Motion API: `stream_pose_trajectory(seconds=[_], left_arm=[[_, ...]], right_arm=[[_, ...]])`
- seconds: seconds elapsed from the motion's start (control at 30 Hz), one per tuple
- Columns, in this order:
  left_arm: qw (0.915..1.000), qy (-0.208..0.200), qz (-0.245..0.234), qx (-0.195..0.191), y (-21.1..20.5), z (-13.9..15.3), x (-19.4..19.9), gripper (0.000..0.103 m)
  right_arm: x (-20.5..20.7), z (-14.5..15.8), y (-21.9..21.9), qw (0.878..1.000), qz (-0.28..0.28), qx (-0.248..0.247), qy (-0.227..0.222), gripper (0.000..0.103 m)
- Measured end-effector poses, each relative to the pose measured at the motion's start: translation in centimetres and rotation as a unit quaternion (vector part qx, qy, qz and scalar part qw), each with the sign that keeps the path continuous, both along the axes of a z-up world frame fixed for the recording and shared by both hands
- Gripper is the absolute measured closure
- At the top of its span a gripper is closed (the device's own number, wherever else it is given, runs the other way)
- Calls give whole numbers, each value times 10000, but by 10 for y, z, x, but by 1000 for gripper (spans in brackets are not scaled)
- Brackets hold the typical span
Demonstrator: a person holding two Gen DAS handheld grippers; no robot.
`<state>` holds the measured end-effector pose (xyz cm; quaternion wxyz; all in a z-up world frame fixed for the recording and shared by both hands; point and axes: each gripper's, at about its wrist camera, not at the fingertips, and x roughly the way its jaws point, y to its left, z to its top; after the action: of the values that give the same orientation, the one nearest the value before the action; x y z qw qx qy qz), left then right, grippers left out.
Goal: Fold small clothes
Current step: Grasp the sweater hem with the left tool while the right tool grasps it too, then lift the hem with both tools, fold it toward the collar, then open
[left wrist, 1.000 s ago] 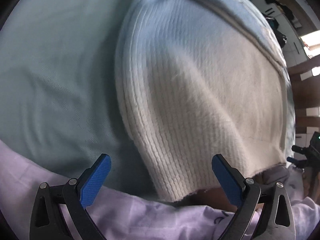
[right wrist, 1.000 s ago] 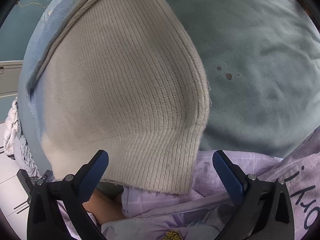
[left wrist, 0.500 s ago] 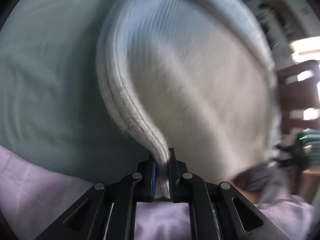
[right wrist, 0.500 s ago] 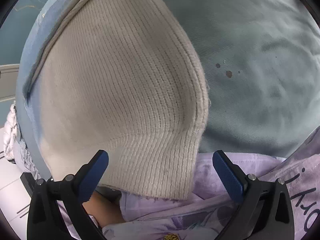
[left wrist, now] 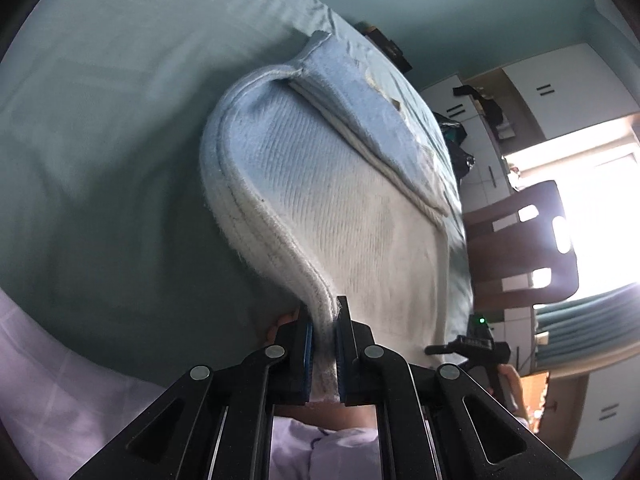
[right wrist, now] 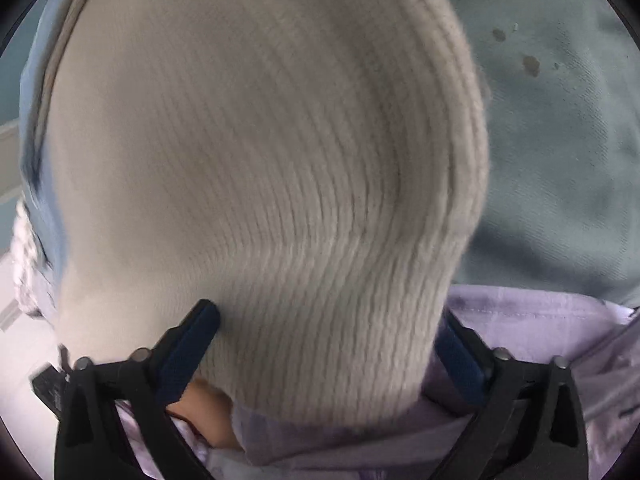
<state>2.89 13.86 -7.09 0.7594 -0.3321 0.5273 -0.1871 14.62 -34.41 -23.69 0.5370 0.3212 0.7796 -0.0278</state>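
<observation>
Two tongs worked one small knitted garment [left wrist: 360, 240], cream shading to pale blue, which lay on a grey-green sheet [left wrist: 100, 160] over a bed. The left tongs [left wrist: 323, 354] were pinched fully closed on the garment's thick near hem, lifting that edge off the sheet. The right tongs [right wrist: 328, 344] stood wide open, the ribbed cream knit [right wrist: 260, 160] filling the gap between the fingers without being pinched. The step looked like gripping the near edge before a fold. Next, the right tongs would likely need to close on the hem so both could carry it over.
</observation>
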Motion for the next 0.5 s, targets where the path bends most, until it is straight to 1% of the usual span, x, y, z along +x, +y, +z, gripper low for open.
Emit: stream_pose_trajectory(seconds=[0.03, 0.1, 0.13, 0.17, 0.2, 0.23, 0.3, 0.33, 0.4, 0.43, 0.47, 0.5], left_arm=[[10000, -14, 22, -45, 3, 1, -1, 95], [9998, -53, 92, -172, 6, -3, 6, 95], [9997, -79, 115, -186, 6, -3, 8, 95], [9996, -144, 181, -172, 9, 0, 8, 95], [9994, -216, 213, -162, 9, 2, 8, 95], [9991, -305, 224, -170, 10, 6, 8, 96], [9981, -539, 263, -163, 10, 18, 7, 96], [9972, -641, 315, -198, 12, 25, 6, 96], [9953, -750, 470, -395, 18, 38, 5, 96], [9942, -788, 540, -498, 21, 43, 5, 96], [9921, -878, 647, -619, 26, 54, 5, 96], [9910, -938, 695, -661, 28, 62, 4, 96]], right_arm=[[1, 0, -3, 9999, -79, -52, -42, 26], [3, 4, -5, 9995, -102, -123, -273, 83], [5, 10, -3, 9987, -77, -83, -490, 94], [5, 17, -2, 9976, 19, -243, -646, 95], [8, 33, 3, 9930, 180, -578, -1011, 95], [9, 43, 6, 9891, 236, -693, -1280, 95], [10, 74, 11, 9747, 270, -957, -2001, 95], [8, 86, 12, 9686, 231, -994, -2266, 96], [3, 116, 4, 9536, -78, -918, -2866, 96], [-2, 132, -4, 9416, -345, -771, -3260, 96], [-7, 142, -7, 9312, -559, -635, -3545, 96], [-11, 156, -14, 9196, -805, -474, -3816, 96]])
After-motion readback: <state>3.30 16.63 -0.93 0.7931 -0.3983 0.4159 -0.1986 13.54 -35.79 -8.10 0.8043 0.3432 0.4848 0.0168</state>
